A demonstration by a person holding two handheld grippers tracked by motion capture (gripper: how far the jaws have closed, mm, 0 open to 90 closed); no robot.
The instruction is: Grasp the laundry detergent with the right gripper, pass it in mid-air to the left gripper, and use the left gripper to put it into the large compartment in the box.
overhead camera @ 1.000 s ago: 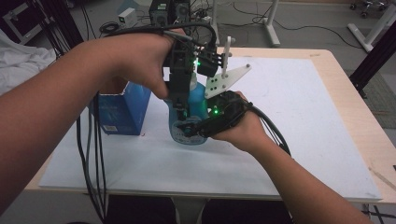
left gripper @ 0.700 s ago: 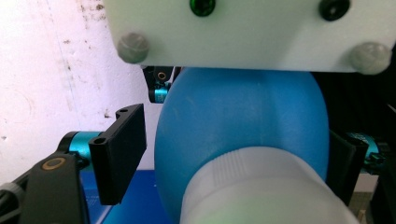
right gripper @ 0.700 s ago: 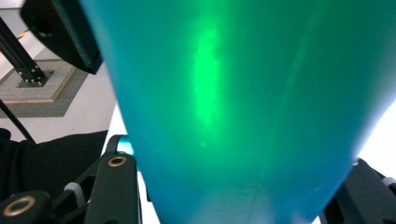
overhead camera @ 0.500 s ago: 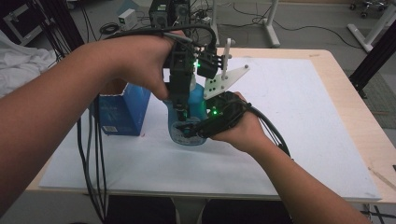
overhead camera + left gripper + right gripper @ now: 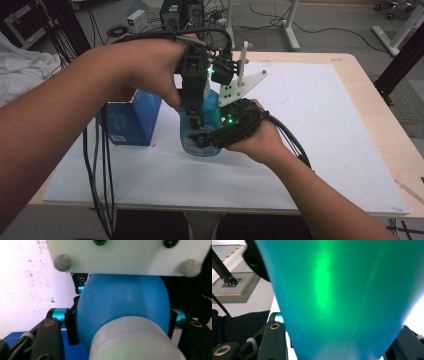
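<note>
Table (image 5: 320, 165) under me carries the blue bottle (image 5: 210, 107), upright beside a blue carton (image 5: 131, 120). My left gripper (image 5: 194, 117) comes down from above, forearm angled across, jaws just closing on the white cap (image 5: 135, 340). My right gripper (image 5: 204, 140), wrist level, clamps the bottle's lower body.

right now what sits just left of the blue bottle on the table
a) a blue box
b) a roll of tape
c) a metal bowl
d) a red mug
a, the high view shows a blue box standing on the white table at the left of the blue bottle that both claws grip.
</note>
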